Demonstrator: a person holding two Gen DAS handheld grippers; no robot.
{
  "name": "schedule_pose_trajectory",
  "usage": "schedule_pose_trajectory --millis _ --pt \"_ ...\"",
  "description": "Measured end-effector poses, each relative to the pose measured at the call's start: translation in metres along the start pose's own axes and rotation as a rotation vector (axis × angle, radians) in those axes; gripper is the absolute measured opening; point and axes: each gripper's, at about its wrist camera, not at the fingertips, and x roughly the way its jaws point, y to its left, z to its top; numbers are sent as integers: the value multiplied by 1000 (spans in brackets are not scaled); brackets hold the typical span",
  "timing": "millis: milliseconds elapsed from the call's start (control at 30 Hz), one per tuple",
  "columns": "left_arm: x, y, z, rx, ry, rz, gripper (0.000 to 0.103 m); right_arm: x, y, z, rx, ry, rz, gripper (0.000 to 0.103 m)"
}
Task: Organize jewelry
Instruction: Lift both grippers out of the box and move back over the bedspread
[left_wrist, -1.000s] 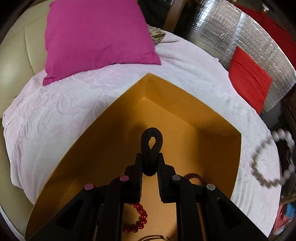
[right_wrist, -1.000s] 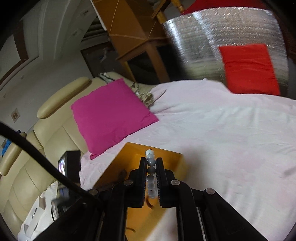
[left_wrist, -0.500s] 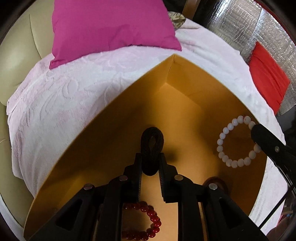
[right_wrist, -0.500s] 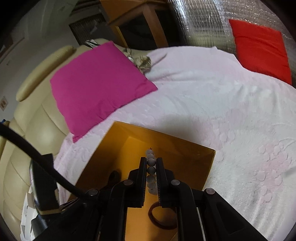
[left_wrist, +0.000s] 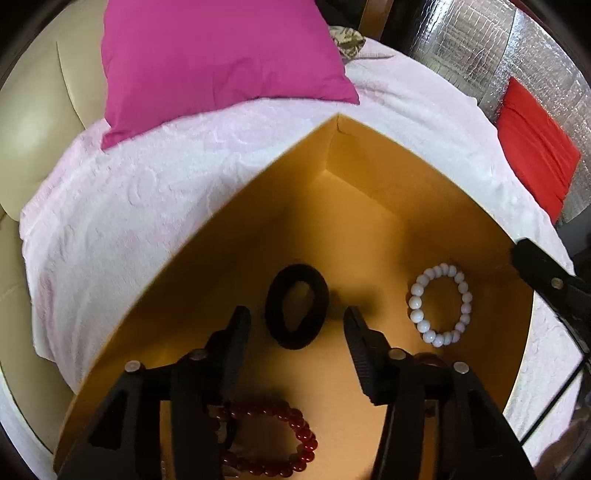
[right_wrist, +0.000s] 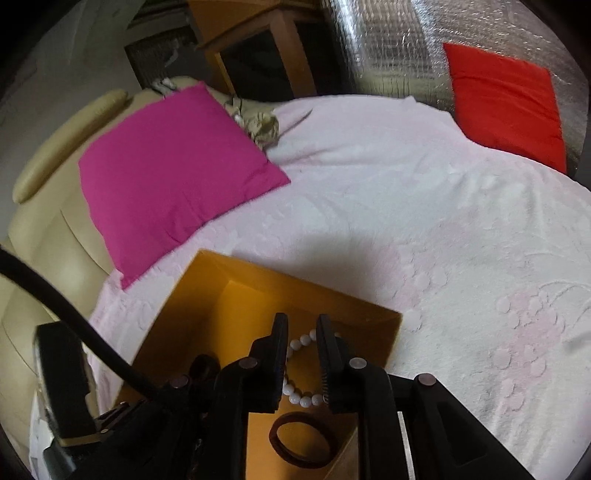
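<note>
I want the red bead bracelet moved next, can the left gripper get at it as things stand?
Probably yes. The left gripper is open inside the box, and the red bead bracelet lies uncovered on the floor under it; it likely must pull back first.

The left gripper (left_wrist: 295, 317) hangs over the open orange box (left_wrist: 236, 236), its jaws spread wide. A black hair tie (left_wrist: 296, 305) lies flat on the box floor between them, a white bead bracelet (left_wrist: 439, 304) to its right, a red bead bracelet (left_wrist: 275, 439) nearer the camera, under the gripper
</note>
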Motion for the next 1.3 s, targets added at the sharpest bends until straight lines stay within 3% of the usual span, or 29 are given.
schedule_pose_trajectory --millis 267,333,367,400,467,767,933,1067,1300 --pt "-24 -10 4 63 -153 75 72 -57 -24 -12 11 -137 4 18" --pt "-30 -13 4 70 -186 91 74 -73 -38 -17 26 -152 -3 22" --pt "-32 -16 4 71 -199 95 74 -81 -46 -20 39 -152 -6 32" --pt "-36 -17 4 72 -212 96 74 -86 -54 -23 52 -151 -14 50" --pt "-44 -22 1 76 -234 94 75 -98 -72 -33 85 -154 -35 67" --pt "-81 -70 -20 183 -406 95 79 -151 -151 -88 139 -172 -204 67" --pt "-101 -108 -42 310 -513 84 85 -180 -182 -108 170 -199 -268 67" --pt "-109 -134 -57 369 -530 61 86 -198 -199 -119 195 -240 -287 67" --pt "-119 -176 -84 456 -544 21 86 -204 -215 -128 223 -238 -284 67"
